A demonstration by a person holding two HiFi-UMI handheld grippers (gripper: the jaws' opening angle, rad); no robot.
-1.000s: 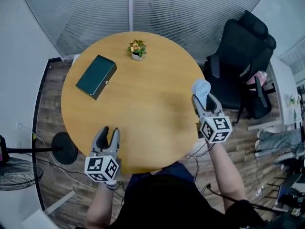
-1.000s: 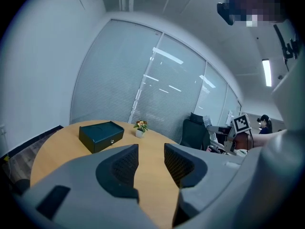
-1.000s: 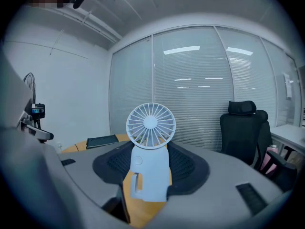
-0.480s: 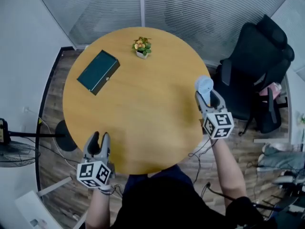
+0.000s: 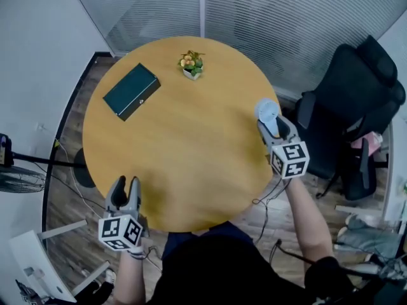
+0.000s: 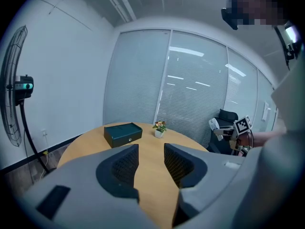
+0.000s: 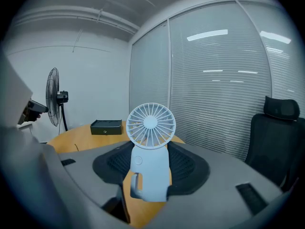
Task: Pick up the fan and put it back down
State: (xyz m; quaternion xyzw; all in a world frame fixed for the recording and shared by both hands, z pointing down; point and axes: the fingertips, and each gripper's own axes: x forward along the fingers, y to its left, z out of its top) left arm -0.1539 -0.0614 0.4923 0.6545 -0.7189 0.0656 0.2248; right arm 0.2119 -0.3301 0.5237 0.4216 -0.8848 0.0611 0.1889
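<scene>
since a second ago the left claw (image 5: 125, 188) has drawn back to the lower-left edge of the desk (image 5: 191, 151), its jaws apart and empty. the right claw (image 5: 270, 121) grips the one small white fan (image 5: 266, 110) at the desk's right edge. one green box (image 5: 131, 91), one potted plant (image 5: 191, 64).

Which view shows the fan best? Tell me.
Right gripper view: the fan stands close and central between the jaws, grille and body clear. The head view shows only its pale top from above, near the table's right edge. The left gripper view shows it tiny and far off.
</scene>
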